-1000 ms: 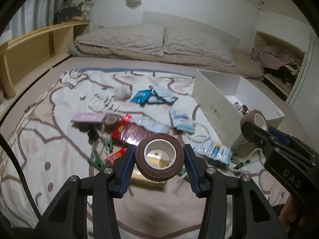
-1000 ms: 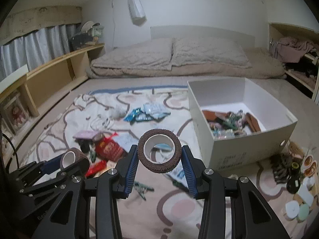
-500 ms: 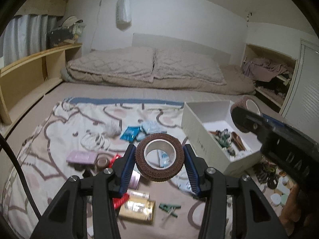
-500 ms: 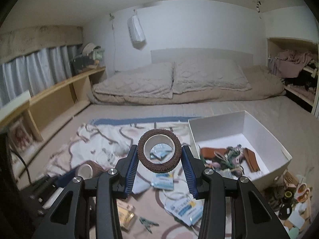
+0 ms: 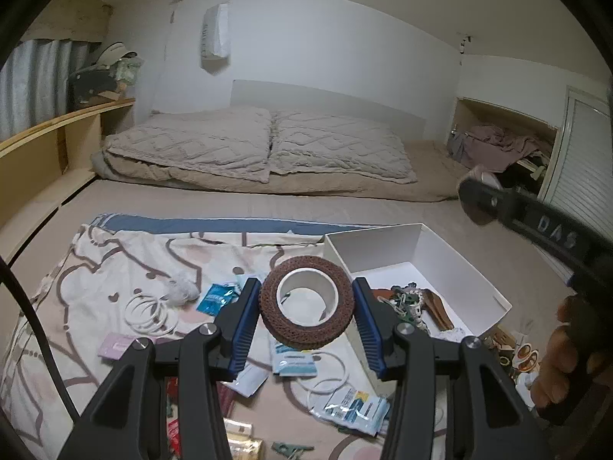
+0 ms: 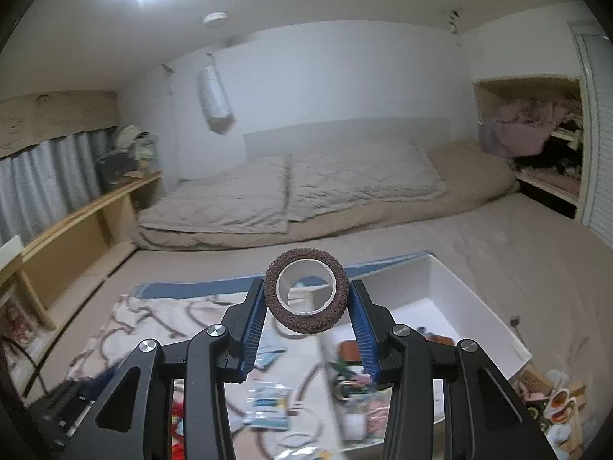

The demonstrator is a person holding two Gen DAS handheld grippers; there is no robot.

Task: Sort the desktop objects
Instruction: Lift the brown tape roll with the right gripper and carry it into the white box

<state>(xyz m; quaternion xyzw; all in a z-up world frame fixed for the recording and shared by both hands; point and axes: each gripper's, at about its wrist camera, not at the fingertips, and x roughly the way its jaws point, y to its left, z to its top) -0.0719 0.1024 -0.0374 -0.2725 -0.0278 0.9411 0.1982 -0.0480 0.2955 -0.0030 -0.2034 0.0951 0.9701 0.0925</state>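
Both hands are lifting their loads up off the patterned bedspread (image 5: 95,268) and swinging toward the open white cardboard box (image 5: 421,253): compared with a second earlier, the scattered packets and rings are lying lower and farther off in each wrist view, and the box interior is now opening up below. The left gripper (image 5: 306,303) is clenching a brown, rough-textured roll of wrap with a white core (image 5: 306,339) between its blue ribbed pads, the roll sitting flat-side toward the camera. The right gripper (image 6: 306,299) is squeezing a second brown textured roll on a white core (image 6: 306,322) the same way, and is hovering near the box's front wall with the hair clips and odds already inside showing beneath it. Neither grip is loosening. This suggests the pick-up is finished and the carry is under way; the next need is probably getting each roll fully over the box before letting go, while the white rings (image 5: 149,312) and blue sachets (image 5: 214,297) are waiting on the spread.
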